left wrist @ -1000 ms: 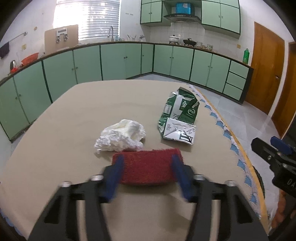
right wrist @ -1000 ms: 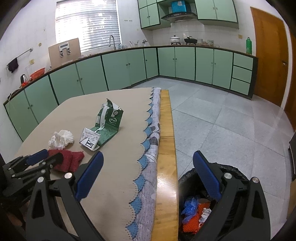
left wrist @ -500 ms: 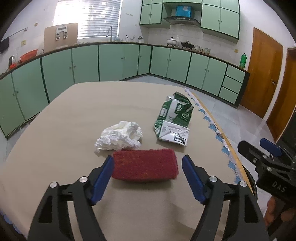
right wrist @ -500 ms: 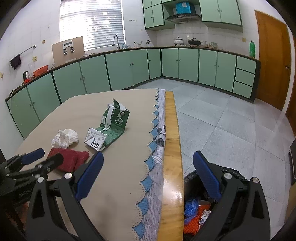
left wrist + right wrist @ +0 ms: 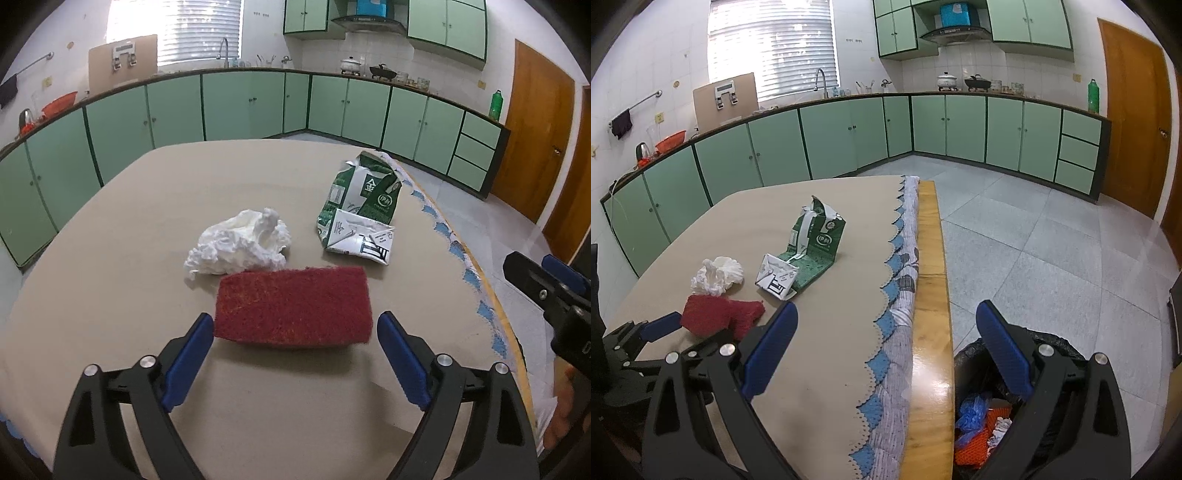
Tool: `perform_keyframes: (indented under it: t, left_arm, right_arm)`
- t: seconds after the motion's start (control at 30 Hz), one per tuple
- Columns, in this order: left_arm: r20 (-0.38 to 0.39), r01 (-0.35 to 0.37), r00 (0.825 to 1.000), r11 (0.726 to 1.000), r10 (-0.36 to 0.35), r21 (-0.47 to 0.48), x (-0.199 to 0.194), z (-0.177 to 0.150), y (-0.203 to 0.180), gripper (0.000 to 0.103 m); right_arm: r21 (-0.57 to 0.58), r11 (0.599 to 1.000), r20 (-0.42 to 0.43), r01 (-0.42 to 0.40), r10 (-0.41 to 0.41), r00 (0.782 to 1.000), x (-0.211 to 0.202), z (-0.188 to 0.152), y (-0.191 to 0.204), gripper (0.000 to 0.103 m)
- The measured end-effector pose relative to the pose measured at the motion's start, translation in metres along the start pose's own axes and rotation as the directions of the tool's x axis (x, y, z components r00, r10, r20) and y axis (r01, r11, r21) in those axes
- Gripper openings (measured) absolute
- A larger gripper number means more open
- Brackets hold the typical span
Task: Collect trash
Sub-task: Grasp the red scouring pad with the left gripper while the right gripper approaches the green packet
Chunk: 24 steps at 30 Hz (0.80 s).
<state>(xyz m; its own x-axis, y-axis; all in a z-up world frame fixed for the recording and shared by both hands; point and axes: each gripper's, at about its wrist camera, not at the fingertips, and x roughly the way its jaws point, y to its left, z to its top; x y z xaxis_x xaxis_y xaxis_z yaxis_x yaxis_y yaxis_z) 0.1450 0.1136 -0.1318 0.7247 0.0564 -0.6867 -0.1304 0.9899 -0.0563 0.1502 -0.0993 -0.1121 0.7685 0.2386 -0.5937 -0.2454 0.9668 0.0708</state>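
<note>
Ahead and right of the left gripper, the crushed green carton bears a white character reading "金" and a round emblem with small, unreadable lettering. Its other print is illegible.

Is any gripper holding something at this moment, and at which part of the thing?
Nothing is held. The left gripper is opening; the red scouring pad lies on the table between its fingers, untouched. The right gripper is open and empty.
</note>
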Motion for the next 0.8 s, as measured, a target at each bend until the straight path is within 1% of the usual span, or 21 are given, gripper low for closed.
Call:
perform_keyframes:
  t: [0.07,0.3,0.47,0.63,0.8]
  left_arm:
    - [0.006,0.005,1.000,1.000,-0.005,-0.007,-0.001,0.001,0.002,0.083]
    - [0.034,0.031,0.999,1.000,-0.031,-0.004,-0.012,0.002,0.001,0.082]
    - [0.071,0.038,0.997,0.999,-0.038,0.003,-0.028,0.007,0.000,0.082]
    - [0.116,0.026,0.993,1.000,-0.025,-0.004,-0.044,0.017,0.007,0.082]
    - [0.146,-0.002,0.989,1.000,0.005,-0.020,-0.044,0.032,0.018,0.082]
  right_arm:
    - [0.004,1.000,-0.005,0.001,-0.001,1.000,0.002,0.000,-0.001,0.094]
    - [-0.002,1.000,-0.011,-0.001,0.001,1.000,0.003,0.000,-0.001,0.094]
    - [-0.002,1.000,0.005,-0.003,0.003,1.000,0.000,0.003,0.000,0.094]
    - [-0.003,1.000,0.028,-0.021,0.021,0.999,0.003,0.016,0.008,0.094]
    - [-0.018,0.999,0.046,-0.036,0.037,0.998,0.013,0.032,0.024,0.094]
